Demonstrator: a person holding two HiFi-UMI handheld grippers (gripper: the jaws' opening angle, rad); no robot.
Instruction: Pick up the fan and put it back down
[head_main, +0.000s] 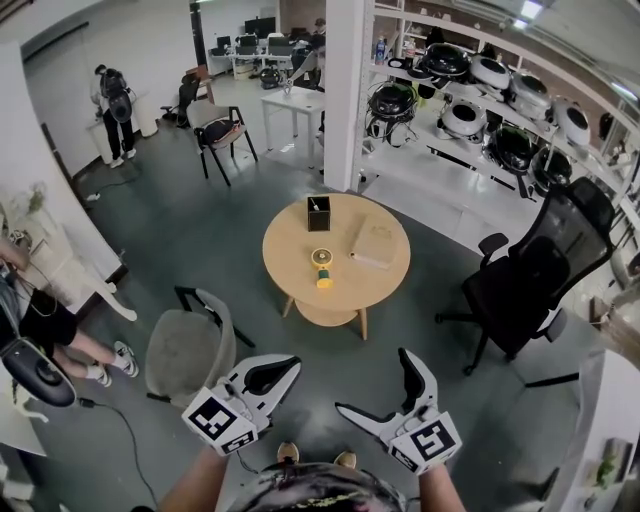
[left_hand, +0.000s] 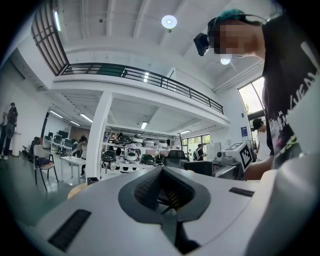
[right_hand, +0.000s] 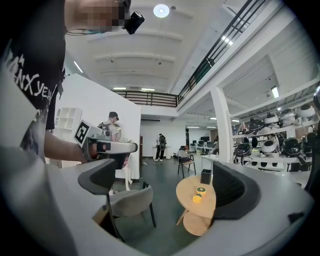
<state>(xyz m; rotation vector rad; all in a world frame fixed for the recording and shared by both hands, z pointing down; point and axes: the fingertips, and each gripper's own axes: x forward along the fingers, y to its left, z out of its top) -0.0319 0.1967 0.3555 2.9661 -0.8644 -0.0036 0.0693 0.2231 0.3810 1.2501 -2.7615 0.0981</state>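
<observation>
Presently, small yellow fan (head_main: 321, 264) near centre of round wooden worktop (head_main: 290, 250), black box (head_main: 318, 213) just beyond it, beige pad (head_main: 376, 243) beside, left tool (head_main: 268, 375) jaws together, right tool (head_main: 375, 385) jaws apart and empty, both tools held well apart from the worktop.

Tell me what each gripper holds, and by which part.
Nothing is held. The left gripper is shut on nothing, the right gripper is open and empty; the fan sits untouched on the round table.
</observation>
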